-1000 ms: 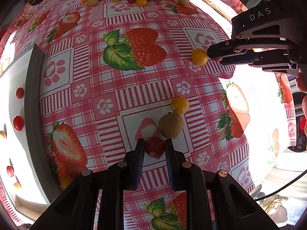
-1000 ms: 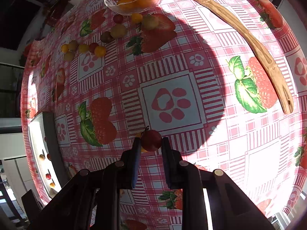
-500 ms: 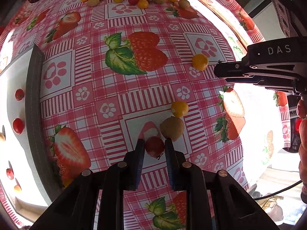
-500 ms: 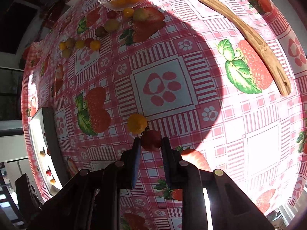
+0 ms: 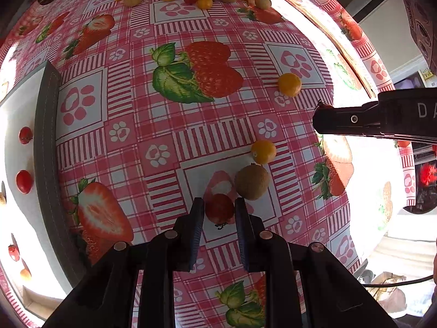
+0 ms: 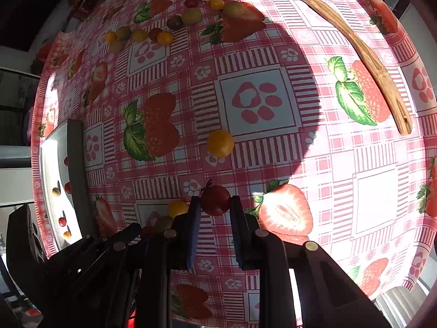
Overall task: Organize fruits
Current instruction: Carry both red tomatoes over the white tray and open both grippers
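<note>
Sliding clear of the yellow fruit (image 6: pixel 220 143), our right gripper (image 6: pixel 215 205) carries its clamped red tomato (image 6: pixel 215 200); our left gripper (image 5: pixel 220 210) pinches another tomato (image 5: pixel 220 209) beside the kiwi (image 5: pixel 251 181). We lift gently, avoiding neighbours.

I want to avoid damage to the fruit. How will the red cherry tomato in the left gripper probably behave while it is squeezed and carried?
The red cherry tomato looks round and glossy, so it may slip or roll from the left gripper if loosened. It is small, so probably light. Its thin skin could split under hard pressure.
</note>
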`<state>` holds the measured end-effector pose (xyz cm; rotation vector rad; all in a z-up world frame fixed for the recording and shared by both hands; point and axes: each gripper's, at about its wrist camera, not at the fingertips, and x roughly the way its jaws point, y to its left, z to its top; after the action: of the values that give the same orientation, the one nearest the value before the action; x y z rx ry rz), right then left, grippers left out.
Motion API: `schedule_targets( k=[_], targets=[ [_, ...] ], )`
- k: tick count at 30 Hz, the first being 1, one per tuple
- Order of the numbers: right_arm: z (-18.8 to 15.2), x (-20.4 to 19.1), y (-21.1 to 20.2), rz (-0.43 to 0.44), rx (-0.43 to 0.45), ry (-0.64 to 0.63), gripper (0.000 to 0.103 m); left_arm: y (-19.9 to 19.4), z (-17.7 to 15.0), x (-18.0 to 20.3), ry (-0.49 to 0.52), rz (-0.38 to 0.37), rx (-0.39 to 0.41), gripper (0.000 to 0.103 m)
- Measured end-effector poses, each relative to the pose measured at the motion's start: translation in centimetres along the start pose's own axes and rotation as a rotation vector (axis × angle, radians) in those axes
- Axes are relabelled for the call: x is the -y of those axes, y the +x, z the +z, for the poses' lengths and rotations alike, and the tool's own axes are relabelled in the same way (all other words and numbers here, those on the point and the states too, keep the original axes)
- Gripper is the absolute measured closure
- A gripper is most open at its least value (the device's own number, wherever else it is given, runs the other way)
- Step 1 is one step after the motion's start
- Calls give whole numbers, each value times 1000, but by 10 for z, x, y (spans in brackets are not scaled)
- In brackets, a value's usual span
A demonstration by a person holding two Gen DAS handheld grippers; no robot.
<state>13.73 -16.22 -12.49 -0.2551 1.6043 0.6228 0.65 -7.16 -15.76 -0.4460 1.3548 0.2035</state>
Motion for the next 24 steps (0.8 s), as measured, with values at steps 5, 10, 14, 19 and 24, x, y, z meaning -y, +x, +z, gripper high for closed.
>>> schedule_targets(
  k=[5,10,14,19,24],
  targets=[
    [-1,1,-1,-4,-1,1,79,-1,0,5,13,1,14,81],
    [-5,1,-4,-9,2,-8,79,-11,8,5,3,-41,38,81],
    [-7,-2,-8,-9,6,-22,79,-28,11,-2,-11,-53,67,81],
    [-4,-13,-11,-7,7,-48,79,-47,8,-23,-44,-50,101,81],
    [-1,-38,-13,-5,8,-102,79,-63,3,-48,-90,-29,133,81]
  ],
)
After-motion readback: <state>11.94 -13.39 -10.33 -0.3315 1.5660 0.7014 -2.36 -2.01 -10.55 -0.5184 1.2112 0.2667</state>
